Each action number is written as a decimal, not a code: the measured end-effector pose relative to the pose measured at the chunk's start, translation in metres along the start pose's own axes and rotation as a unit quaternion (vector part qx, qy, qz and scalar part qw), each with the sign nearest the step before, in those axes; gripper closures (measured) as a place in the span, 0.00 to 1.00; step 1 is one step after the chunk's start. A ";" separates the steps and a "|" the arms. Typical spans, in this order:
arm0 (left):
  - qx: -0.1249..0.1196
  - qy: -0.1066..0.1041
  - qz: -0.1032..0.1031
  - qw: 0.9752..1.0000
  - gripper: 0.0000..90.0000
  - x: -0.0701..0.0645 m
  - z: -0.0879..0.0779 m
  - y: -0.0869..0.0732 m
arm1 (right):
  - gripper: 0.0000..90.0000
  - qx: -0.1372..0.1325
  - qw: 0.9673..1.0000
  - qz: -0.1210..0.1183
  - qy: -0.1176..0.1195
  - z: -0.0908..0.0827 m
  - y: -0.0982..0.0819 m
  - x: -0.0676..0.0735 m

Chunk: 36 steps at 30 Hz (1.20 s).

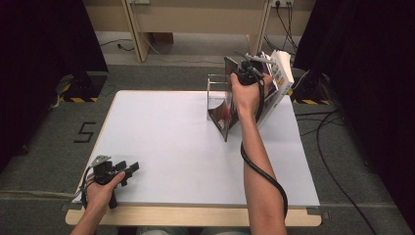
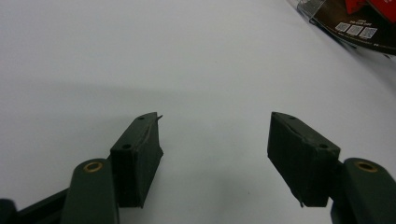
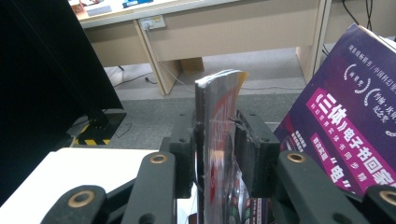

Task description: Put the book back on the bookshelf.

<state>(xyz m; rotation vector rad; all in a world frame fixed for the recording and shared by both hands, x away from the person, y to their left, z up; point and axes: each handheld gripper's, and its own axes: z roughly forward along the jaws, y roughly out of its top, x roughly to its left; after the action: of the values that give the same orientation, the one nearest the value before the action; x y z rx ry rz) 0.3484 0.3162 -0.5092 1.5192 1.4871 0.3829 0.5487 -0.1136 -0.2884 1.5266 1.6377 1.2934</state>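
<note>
Left gripper [image 1: 131, 169] jaws gape; right gripper [image 3: 215, 140] jaws straddle magazine [image 3: 219, 107] beside purple book [image 3: 348, 121].

Two tools [image 1: 128, 170] [image 1: 244, 68], three books [image 1: 226, 105] (roughly), one rack [image 1: 215, 85].

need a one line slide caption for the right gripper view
Right hand-held gripper with its jaws around the top edge of an upright magazine, a purple book leaning at the right.

Books [image 1: 274, 81] lean in rack [image 1: 215, 88] — table's [image 1: 171, 147] far right.
</note>
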 end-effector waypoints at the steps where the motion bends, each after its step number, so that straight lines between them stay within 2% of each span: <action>1: 0.000 0.000 0.000 1.000 0.37 0.000 0.000 0.000 | 0.77 -0.001 1.000 0.001 -0.001 0.001 0.000 -0.001; 4: 0.000 0.001 0.000 1.000 0.37 0.001 0.000 0.000 | 0.79 0.005 1.000 0.005 -0.002 0.005 0.003 -0.002; 8: 0.000 0.000 0.000 1.000 0.37 0.000 0.000 0.000 | 0.96 0.033 0.999 0.010 0.004 0.008 0.006 -0.002; 12: 0.001 0.000 0.001 1.000 0.37 0.000 0.000 0.000 | 0.97 0.036 0.999 0.017 0.003 0.007 0.006 -0.001; 20: 0.001 0.001 0.001 1.000 0.38 0.001 0.000 0.000 | 0.97 -0.019 1.000 0.018 0.017 -0.010 0.006 0.006; 24: 0.002 -0.001 0.001 1.000 0.38 0.000 0.001 0.000 | 0.97 -0.059 0.998 0.011 0.023 -0.021 0.012 0.011; 25: 0.002 -0.001 0.002 1.000 0.38 0.000 0.000 0.000 | 0.97 -0.059 0.998 0.011 0.023 -0.021 0.012 0.011; 27: 0.001 0.000 0.001 1.000 0.38 0.000 0.000 0.000 | 0.97 -0.078 0.997 0.007 0.025 -0.025 0.014 0.014; 32: 0.000 0.000 0.000 1.000 0.38 0.001 0.000 0.000 | 0.97 -0.112 0.993 0.006 0.026 -0.024 0.015 0.017; 36: -0.001 0.000 -0.001 1.000 0.38 0.002 -0.001 0.000 | 0.97 -0.126 0.992 0.005 0.023 -0.017 0.014 0.016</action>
<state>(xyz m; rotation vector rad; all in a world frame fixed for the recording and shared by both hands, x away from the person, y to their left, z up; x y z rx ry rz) 0.3483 0.3180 -0.5093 1.5165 1.4879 0.3816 0.5361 -0.1042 -0.2652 1.3634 1.4313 1.4879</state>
